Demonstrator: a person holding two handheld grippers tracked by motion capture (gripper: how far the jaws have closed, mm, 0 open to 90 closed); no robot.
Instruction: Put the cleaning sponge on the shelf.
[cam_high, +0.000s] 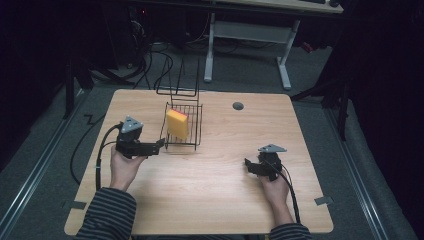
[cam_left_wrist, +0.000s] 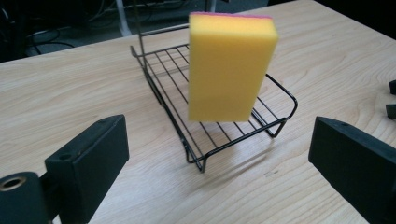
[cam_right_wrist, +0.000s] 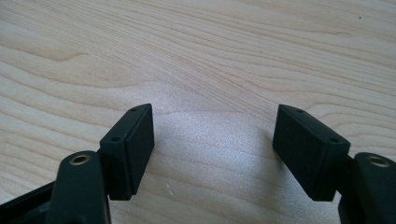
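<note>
Standing upright on edge in wire rack (cam_high: 183, 131), sponge (cam_high: 177, 123) risks toppling if nudged. Left hand-held gripper (cam_high: 159, 145) unclamped, empty, just beside rack. Right hand-held gripper (cam_high: 248, 164) spread, empty, resting on worktop (cam_high: 215, 200).

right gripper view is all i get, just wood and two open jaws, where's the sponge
Observer: The yellow sponge stands on end in the black wire rack, left of the table's middle in the high view.
Operator: is the left gripper holding it
Observer: No. The left gripper sits just short of the rack's near end, jaws open with nothing between them.
Operator: sponge upright or leaning
Observer: In the left gripper view it looks upright, its lower end on the rack's wire floor, a thin pink layer along its top edge.
Operator: and where am i on the table
Observer: The right gripper is low over bare wood at the right, well apart from the rack.
</note>
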